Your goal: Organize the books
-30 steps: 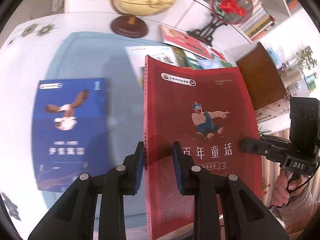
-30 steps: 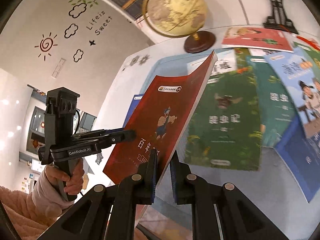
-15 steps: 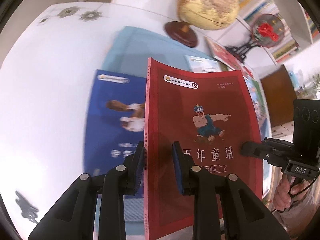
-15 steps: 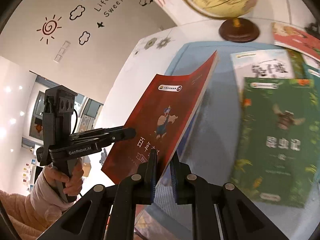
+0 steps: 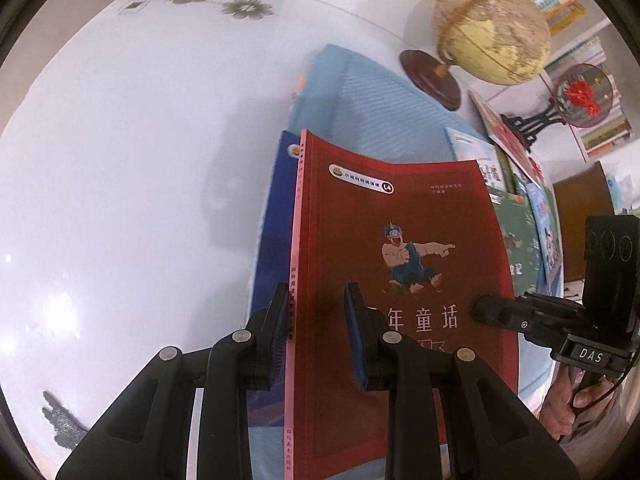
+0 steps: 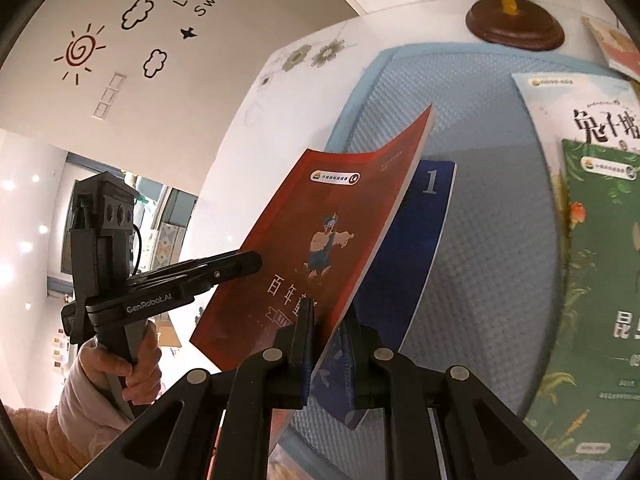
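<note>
Two pairs of tongs carry one red book (image 5: 400,280) between them, tilted above the surface (image 5: 120,160). The left tongs (image 5: 318,344) pinch it at the spine edge, one finger behind the spine and one on the cover, and the right tongs (image 6: 326,356) clamp the opposite page edge near the bottom corner. The book's lower end runs out of sight behind the tongs in both views. Under it lies a blue book (image 6: 416,248) on a light blue mat (image 6: 492,184), mostly hidden by the red cover; only a strip along its side and the number 1 at one corner show. To the right on the mat lie a green book (image 6: 592,292), cut off by the picture's edge, and a pale one (image 6: 576,108) partly beneath it, its title only half readable. A globe (image 5: 492,28) on a dark wooden foot stands at the far side of the surface; from the right-hand view only its foot and the bottom of the ball are visible. Beyond it a round red ornament on a black stand (image 5: 580,96) and more book covers are crowded together and hard to tell apart. A hand (image 6: 136,364) in a pink fuzzy sleeve grips the left handle.
</note>
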